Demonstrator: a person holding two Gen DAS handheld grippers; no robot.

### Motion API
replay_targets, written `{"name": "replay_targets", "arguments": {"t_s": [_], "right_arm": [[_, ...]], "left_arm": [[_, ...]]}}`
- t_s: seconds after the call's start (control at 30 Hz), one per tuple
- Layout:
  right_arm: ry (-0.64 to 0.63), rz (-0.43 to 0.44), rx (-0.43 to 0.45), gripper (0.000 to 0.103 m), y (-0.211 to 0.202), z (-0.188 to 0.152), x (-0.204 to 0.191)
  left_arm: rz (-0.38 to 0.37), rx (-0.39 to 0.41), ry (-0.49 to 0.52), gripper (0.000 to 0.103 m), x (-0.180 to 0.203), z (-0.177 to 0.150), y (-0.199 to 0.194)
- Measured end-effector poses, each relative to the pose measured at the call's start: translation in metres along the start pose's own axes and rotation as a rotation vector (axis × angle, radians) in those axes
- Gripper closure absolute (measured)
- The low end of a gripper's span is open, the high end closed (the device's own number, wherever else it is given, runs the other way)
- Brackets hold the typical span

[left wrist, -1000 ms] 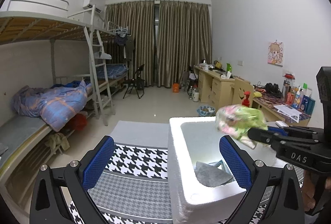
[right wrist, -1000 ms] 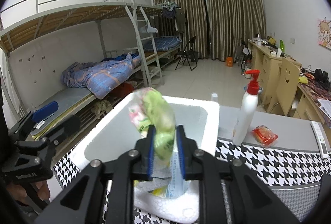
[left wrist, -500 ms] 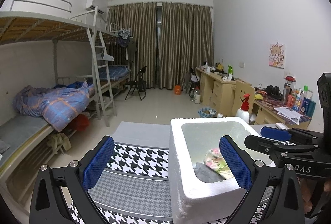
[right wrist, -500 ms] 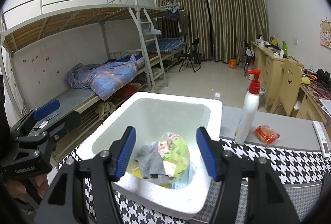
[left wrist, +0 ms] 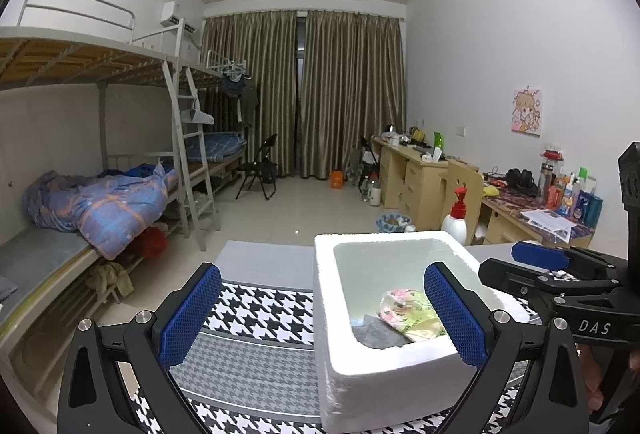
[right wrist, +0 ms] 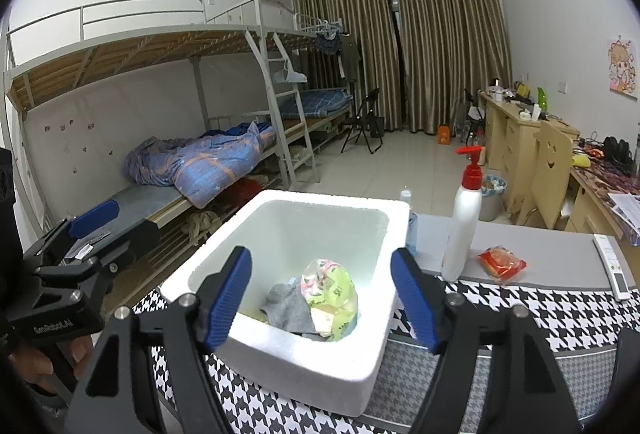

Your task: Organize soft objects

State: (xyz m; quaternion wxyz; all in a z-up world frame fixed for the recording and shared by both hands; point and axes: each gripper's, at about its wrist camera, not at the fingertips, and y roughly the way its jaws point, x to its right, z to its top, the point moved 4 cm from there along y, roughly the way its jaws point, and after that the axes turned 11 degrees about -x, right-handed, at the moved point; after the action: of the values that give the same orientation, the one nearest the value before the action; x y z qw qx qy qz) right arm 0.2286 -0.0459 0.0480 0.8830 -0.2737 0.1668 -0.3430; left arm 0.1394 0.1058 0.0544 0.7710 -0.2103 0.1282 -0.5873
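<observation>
The green and pink packet [right wrist: 330, 292] lies loose in the foam box [right wrist: 320, 199], just ahead of and below my right claw [right wrist: 322, 298], resting partly on a grey cloth [right wrist: 286, 304]. No pad touches it. I judge it light, soft and crinkly, likely a plastic bag that gives under pressure and may slip if pinched at a smooth edge; if I had to lift it again I would take it across its bunched middle, not its corner. The cloth looks limp and would drape, so a pinch at a fold would suit it. I count one packet and one cloth in the box; something pale shows under them, but I cannot tell what.

My right claw stands above the near rim of the box, its jaws opening, with nothing gripped between them. My left claw [left wrist: 322, 318] stands wide and empty, the near left corner of the box showing between its fingers, and it touches nothing.

Beyond the box, to the right of my right claw, one white pump bottle [right wrist: 464, 224] with a red top stands upright on the desk [right wrist: 552, 260], and just beside it lies one small red packet [right wrist: 502, 262], likely the next soft thing to collect. One white remote [right wrist: 612, 266] lies further right, near the desk edge.
</observation>
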Motion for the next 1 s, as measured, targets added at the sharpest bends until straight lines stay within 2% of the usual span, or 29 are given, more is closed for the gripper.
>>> {"name": "replay_targets", "arguments": {"t_s": [0.07,0.2,0.3,0.73,1.0], "right_arm": [[0.001,-0.003,0.008,0.024,-0.003,-0.001,0.002],[0.004,-0.023,0.037,0.011,-0.012,-0.004,0.008],[0.002,-0.03,0.061,0.007,-0.02,-0.008,0.009],[-0.004,-0.043,0.119,0.006,-0.049,-0.024,0.016],[-0.001,-0.051,0.145,0.004,-0.061,-0.033,0.02]], "left_arm": [[-0.003,0.003,0.003,0.001,0.003,0.0,-0.002],[-0.013,0.007,0.011,0.001,0.008,-0.001,-0.006],[-0.018,0.013,0.019,0.001,0.011,-0.002,-0.01],[-0.04,0.056,0.038,0.001,0.024,-0.008,-0.031],[-0.066,0.052,0.044,0.001,0.034,-0.014,-0.037]]}}
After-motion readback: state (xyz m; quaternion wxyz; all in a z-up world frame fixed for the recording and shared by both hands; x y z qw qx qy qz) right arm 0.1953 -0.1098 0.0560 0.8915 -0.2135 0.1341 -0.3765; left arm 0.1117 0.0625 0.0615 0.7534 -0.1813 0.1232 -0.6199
